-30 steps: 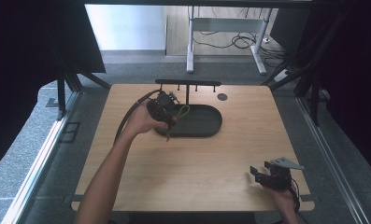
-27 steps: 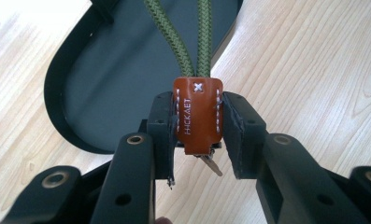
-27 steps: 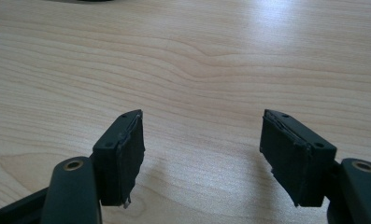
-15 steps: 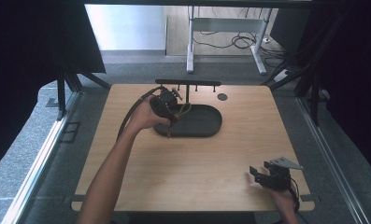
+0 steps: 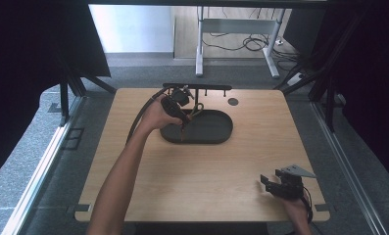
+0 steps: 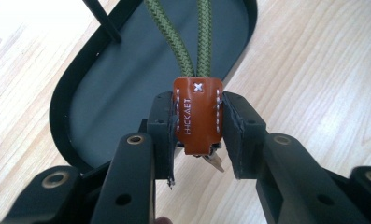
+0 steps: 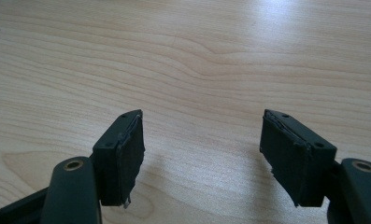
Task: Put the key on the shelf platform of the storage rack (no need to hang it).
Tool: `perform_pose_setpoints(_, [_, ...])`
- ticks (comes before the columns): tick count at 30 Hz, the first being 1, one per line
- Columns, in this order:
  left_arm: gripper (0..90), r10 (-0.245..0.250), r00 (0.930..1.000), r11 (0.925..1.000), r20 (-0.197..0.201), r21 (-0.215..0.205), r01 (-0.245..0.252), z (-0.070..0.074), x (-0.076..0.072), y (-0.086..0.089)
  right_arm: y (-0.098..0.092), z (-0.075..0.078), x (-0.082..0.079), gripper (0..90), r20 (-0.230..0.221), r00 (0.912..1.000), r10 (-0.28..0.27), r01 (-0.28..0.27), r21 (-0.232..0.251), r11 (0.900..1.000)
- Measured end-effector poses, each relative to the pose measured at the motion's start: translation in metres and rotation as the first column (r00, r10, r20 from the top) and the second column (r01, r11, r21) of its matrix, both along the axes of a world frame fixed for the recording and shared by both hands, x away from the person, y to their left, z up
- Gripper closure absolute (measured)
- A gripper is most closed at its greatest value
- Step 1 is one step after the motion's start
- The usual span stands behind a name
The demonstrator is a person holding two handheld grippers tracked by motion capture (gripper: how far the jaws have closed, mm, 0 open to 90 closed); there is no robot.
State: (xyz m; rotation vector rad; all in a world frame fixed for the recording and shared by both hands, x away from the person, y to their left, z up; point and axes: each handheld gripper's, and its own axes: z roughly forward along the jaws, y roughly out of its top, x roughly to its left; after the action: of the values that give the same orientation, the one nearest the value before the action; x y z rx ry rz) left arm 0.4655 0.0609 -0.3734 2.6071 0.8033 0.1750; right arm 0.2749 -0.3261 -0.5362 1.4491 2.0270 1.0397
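The left gripper (image 6: 198, 135) is clenched on a brown leather tag (image 6: 197, 116), and its two black pads press on the left and right edges of this tag. The tag has white stitching, a small white cross near its top and some white letters along one side. From the top of the tag two strands of green braided cord (image 6: 185, 37) go away from the camera, over the dark oval tray (image 6: 85, 107). Under the tag a small pale piece is visible, but it is not possible to tell what it is.

In the high view the left gripper (image 5: 178, 108) is held over the left end of the tray (image 5: 216, 139), which lies on the wooden table (image 5: 202, 176) in its far half. Just behind the tray stands a black rack (image 5: 197, 87) with a horizontal bar, and the cord (image 5: 198, 109) shows beside the gripper, near this rack.

The right gripper (image 7: 202, 154) is released: its jaws stand wide apart with nothing between them, above the bare table (image 7: 183, 56). In the high view this gripper (image 5: 276, 185) is near the front right corner of the table, well apart from the tray
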Motion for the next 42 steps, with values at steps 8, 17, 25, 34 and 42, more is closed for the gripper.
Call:
perform_pose_setpoints(8, [66.9,0.003,1.0000,0.9999,-0.005,-0.011,-0.003,-0.004,0.012,-0.008,-0.002,0.000,0.000,31.1,0.001,1.0000,-0.006,0.006,0.001,1.000])
perform_pose_setpoints(17, [66.8,0.023,0.9997,0.9996,-0.001,0.016,-0.022,-0.023,0.025,-0.014,-0.001,-0.001,0.000,31.1,-0.007,1.0000,-0.001,0.001,-0.001,1.000])
perform_pose_setpoints(25, [66.7,0.023,0.9997,0.9990,-0.007,0.040,-0.022,-0.035,0.029,-0.021,-0.001,-0.002,0.000,31.1,-0.006,1.0000,-0.001,0.001,-0.003,1.000])
perform_pose_setpoints(34, [66.6,0.024,0.9997,0.9988,-0.004,0.043,-0.023,-0.048,0.033,-0.024,0.000,-0.002,0.001,31.1,-0.008,1.0000,0.001,-0.001,-0.006,1.000])
perform_pose_setpoints(42, [66.3,0.037,0.9992,0.9965,-0.017,0.076,-0.035,-0.059,0.038,-0.023,-0.001,-0.002,0.001,31.1,-0.013,0.9999,0.000,0.000,-0.008,1.000])
